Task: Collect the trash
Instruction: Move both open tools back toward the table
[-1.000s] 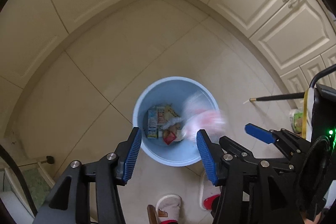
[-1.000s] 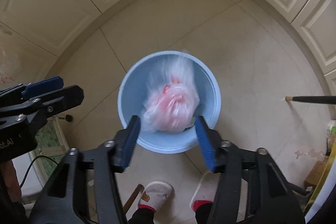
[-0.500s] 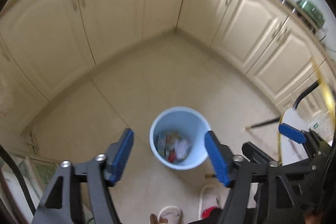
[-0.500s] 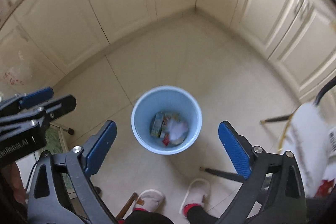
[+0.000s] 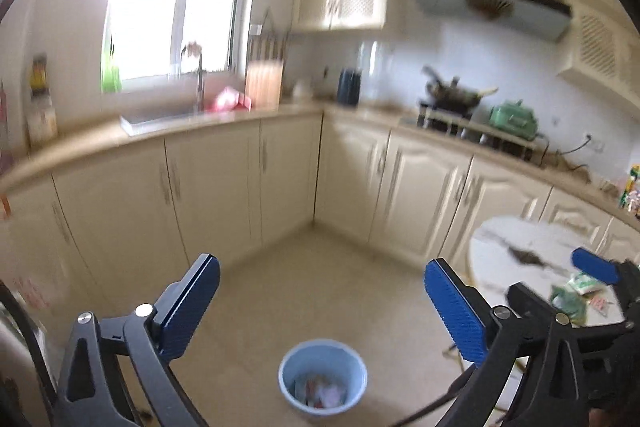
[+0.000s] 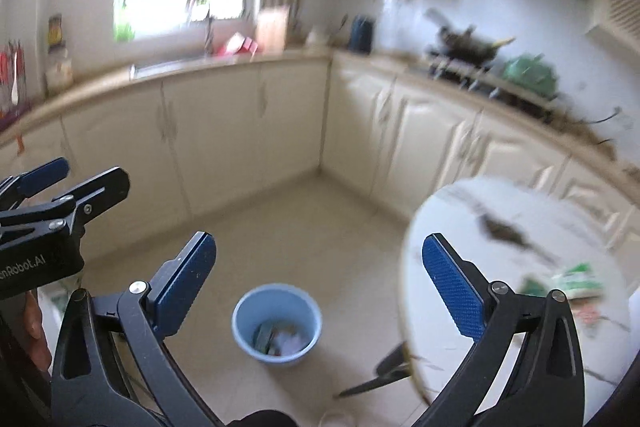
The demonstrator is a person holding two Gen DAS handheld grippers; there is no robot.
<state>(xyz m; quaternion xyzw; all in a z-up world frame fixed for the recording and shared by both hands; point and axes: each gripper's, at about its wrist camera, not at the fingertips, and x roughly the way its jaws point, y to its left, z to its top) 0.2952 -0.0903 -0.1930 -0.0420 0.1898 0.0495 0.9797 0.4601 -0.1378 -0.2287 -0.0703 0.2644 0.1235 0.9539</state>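
Note:
Far below on the tiled floor stands a light blue bin (image 5: 348,351) (image 6: 240,311) with mixed trash (image 5: 320,393) (image 6: 280,339) inside it. My left gripper (image 5: 320,265) is high above it, its jaws opening wide with nothing between them. My right gripper (image 6: 319,239) is also high up, jaws opening and empty. Green and white wrappers (image 5: 572,297) (image 6: 568,281) lie on a round white marble table (image 5: 512,247) (image 6: 472,307) at the right. The view is blurred by motion.
Cream cabinets (image 5: 216,187) line two walls and meet in a corner. The counter carries a sink (image 5: 160,115), a dark pan (image 5: 452,95) and a green pot (image 5: 514,119). Dark table legs (image 6: 372,379) reach toward the bin.
The pink bag dropped from the right gripper into the bin. Both grippers then rose from just above the bin and tilted up toward the kitchen, and their jaws spread wider.

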